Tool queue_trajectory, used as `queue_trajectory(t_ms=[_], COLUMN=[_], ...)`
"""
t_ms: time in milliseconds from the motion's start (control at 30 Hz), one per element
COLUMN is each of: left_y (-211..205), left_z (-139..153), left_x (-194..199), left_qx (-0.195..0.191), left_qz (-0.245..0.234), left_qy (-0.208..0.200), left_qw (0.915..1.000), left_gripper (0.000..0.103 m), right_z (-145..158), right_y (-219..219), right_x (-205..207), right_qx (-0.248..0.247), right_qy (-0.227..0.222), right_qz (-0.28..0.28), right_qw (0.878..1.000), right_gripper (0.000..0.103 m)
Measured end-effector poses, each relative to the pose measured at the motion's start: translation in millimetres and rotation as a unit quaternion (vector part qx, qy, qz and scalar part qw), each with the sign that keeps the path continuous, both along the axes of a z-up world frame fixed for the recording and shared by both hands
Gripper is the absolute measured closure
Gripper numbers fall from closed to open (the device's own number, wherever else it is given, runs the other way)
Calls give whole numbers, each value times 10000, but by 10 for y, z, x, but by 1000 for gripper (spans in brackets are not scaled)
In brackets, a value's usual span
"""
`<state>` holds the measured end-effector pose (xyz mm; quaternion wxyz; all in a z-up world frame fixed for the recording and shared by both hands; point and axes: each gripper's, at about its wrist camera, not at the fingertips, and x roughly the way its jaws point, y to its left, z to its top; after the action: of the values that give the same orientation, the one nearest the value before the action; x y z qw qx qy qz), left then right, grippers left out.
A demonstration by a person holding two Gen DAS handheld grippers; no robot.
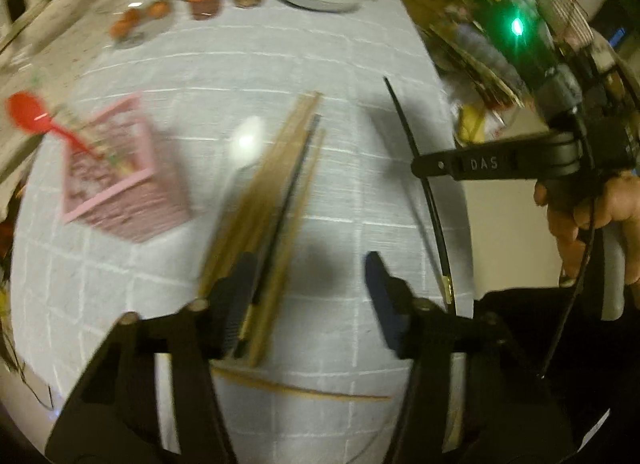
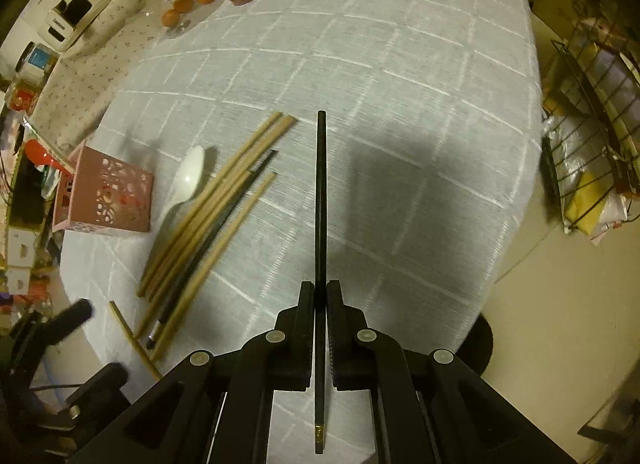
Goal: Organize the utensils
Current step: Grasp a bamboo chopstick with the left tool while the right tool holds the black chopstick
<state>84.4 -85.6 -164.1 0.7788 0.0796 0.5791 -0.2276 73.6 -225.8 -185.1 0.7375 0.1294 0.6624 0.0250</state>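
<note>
"Is the tidy-up nearly done?"

"No. Only a red spoon (image 2: pixel 38 152) sits in the pink holder (image 2: pixel 106 196). My right tongs (image 2: pixel 320 296) are squeezing one black chopstick (image 2: pixel 321 200) above the table (image 2: pixel 400 104)."

"And the rest?"

"The wooden chopsticks (image 2: pixel 216 204) and white spoon (image 2: pixel 188 180) lie on the table. My left tongs (image 1: pixel 308 292) are spread wide, holding nothing."

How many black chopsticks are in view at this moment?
2. One black chopstick is clamped upright in the right gripper. The other black chopstick lies on the tablecloth among the wooden chopsticks; more could be hidden under that pile.
</note>
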Motion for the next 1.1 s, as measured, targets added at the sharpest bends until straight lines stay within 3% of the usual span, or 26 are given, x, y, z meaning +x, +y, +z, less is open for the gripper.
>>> queue_trajectory(t_ms=[67,133,467,933,1000,1033,1100], left_y=[-135,-203,-312,-383,-392,-417,-390], left_z=[-114,-199,-600,-685,-691,-703,-710], left_x=[72,149,571,684,708,728,752], left_qx=[43,130,143,22,42,121,111], left_qz=[-193,-273,70,256,293,324,390], left_qy=[96,129,543,683,688,666,683], left_qw=[9998,9995,9984,9973,9972,9972,9968], left_gripper=[69,73,79,79,82,92,93], right_z=[-32,-65,-95,-142,-158,-162,-162], right_y=[-30,-31,27,48,41,42,45], right_x=[-11,-13,18,53,54,51,54], right_qx=[33,45,56,53,44,43,55], right_qy=[42,81,130,221,247,251,250], right_qz=[-15,-5,131,168,146,139,129], right_qw=[10000,10000,9998,9996,9996,9996,9996], right_gripper=[97,97,97,97,97,97,97])
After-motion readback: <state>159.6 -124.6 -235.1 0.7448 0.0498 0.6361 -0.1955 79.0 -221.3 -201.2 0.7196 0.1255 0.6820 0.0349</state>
